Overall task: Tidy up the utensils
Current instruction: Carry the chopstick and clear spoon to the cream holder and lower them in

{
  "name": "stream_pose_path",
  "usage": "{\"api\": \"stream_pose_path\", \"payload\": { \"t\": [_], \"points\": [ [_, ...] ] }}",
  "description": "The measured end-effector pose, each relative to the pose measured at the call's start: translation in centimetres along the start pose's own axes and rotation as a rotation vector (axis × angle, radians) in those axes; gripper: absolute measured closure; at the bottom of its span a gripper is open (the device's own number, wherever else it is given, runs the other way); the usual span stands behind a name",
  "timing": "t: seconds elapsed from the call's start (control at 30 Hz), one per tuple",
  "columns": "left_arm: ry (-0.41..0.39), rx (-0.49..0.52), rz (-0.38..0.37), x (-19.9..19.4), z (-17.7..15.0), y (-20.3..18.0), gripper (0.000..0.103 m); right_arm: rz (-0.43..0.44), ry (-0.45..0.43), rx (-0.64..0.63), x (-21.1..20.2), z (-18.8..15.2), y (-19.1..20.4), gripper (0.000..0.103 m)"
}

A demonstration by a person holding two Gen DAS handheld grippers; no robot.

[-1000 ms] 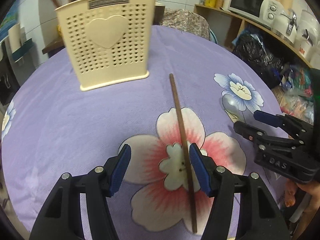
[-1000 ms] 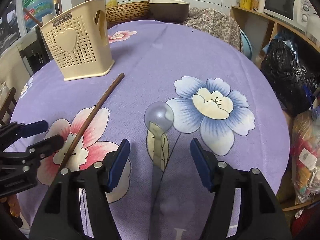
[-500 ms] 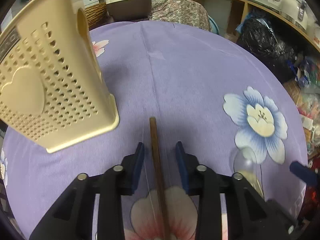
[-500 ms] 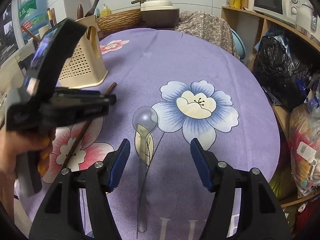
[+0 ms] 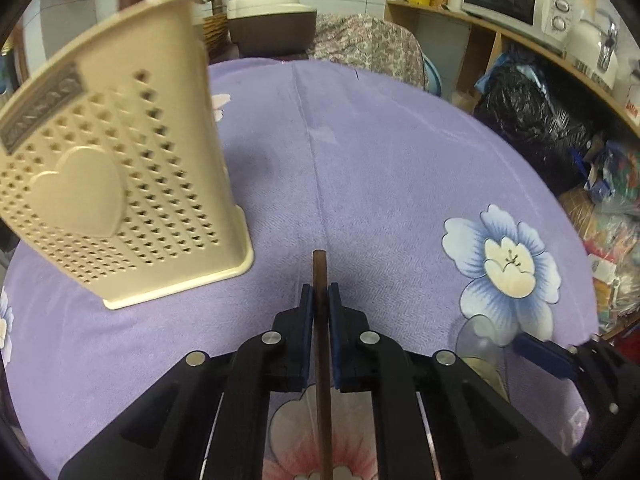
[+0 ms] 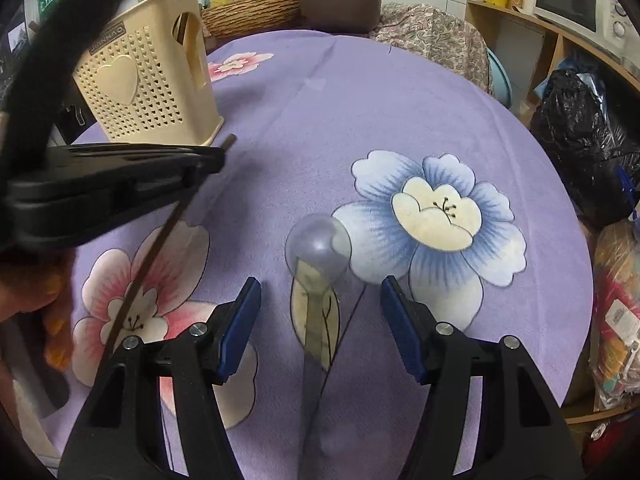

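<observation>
While the left gripper (image 5: 320, 300) is squeezed tight on the brown chopstick (image 5: 321, 360), the stick runs straight up the middle of the left wrist view, right along the line of the two blue pads. Its far tip pokes out a little past them, in the center of the frame, and its near end runs off the bottom edge. The cream utensil holder (image 5: 116, 184) fills the upper left of that view, leaning in the picture — likely just the tilt of the camera. So the holder lies up and to the left of the stick's tip, close by, and the stick would have to stand up on end to go into the top.

The holder's open top is at the upper edge of the frame and blurry, so I cannot tell how its slots are split up.

In the right wrist view, the right gripper (image 6: 320, 320) is wide open and holds nothing. A clear plastic spoon (image 6: 318, 280) lies on the purple flowered tablecloth (image 6: 360, 112) between its pads, bowl pointing up the frame, handle running down toward the bottom edge. The spoon is see-through and hard to pick out. The left gripper sits big and blurry at the left of this view — it hides part of the chopstick, and only a bit of the orange-gloved hand (image 6: 56, 304) shows.
</observation>
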State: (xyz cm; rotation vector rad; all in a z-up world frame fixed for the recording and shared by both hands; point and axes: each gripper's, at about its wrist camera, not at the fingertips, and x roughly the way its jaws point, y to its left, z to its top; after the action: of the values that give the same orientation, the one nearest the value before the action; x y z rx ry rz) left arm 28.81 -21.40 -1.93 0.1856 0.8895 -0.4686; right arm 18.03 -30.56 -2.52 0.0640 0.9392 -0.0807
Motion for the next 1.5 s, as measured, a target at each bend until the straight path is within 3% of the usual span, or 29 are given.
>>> {"api": "stream_pose_path", "payload": {
  "t": [0.1, 0.27, 0.37, 0.63, 0.93, 1.07, 1.5],
  "points": [
    [-0.042, -0.014, -0.015, -1.8, 0.0, 0.5, 0.094, -0.002, 0.006, 0.006, 0.5, 0.7, -0.1, 0.04],
    [-0.129, -0.031, -0.021, -5.1, 0.3, 1.4, 0.094, -0.017, 0.018, -0.014, 1.0, 1.6, 0.3, 0.053],
    [-0.174, -0.037, -0.016, -6.5, 0.2, 2.0, 0.094, -0.019, 0.02, -0.018, 0.8, 1.6, 0.4, 0.066],
    [-0.226, -0.064, -0.018, -8.7, -0.3, 3.1, 0.094, -0.001, -0.003, -0.017, -0.3, 1.7, 0.7, 0.066],
    [-0.342, -0.098, -0.036, -14.3, -0.9, 5.3, 0.095, 0.18, -0.185, -0.005, -9.4, 3.5, 1.7, 0.066],
    [-0.395, -0.102, -0.029, -16.8, -0.9, 5.9, 0.095, 0.238, -0.226, -0.024, -12.2, 4.2, 2.8, 0.066],
    [-0.417, -0.122, -0.024, -17.8, -0.9, 7.3, 0.095, 0.266, -0.214, -0.096, -11.8, 5.8, 5.7, 0.066]
  ]
}}
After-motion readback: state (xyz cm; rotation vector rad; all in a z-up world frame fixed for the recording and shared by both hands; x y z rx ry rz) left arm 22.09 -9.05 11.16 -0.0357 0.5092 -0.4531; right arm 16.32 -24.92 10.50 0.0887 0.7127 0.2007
